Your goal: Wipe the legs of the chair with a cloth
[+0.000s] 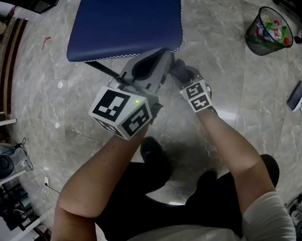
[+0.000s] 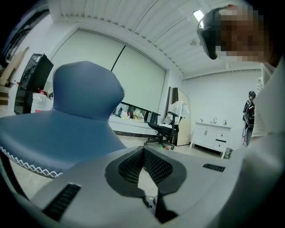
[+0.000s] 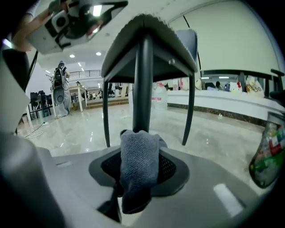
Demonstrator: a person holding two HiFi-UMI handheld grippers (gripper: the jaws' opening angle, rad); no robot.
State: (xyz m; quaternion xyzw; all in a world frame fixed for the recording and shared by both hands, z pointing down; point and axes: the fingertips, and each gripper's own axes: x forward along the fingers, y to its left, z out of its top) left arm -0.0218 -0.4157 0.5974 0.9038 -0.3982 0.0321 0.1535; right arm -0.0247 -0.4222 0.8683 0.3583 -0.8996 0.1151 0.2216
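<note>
Closest in, the left hand-held gripper [image 2: 143, 151] is clenched on nothing beside the blue chair's [image 1: 125, 26] seat. Under that seat, the nearest dark leg [image 3: 143, 80] rises straight ahead of the right hand-held gripper [image 3: 139, 142], which grasps a grey cloth [image 3: 138, 171]. Whether cloth touches leg is unclear. Wiping well probably means pressing the cloth firmly against the leg and running along its whole length, all round. Well apart on the floor, a mesh bin [image 1: 269, 30] holds colourful litter.

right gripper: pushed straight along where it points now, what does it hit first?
The near chair leg, dead ahead. The cloth clamped in the right gripper would meet it first; it looks at or nearly touching the leg, depth unclear.
</note>
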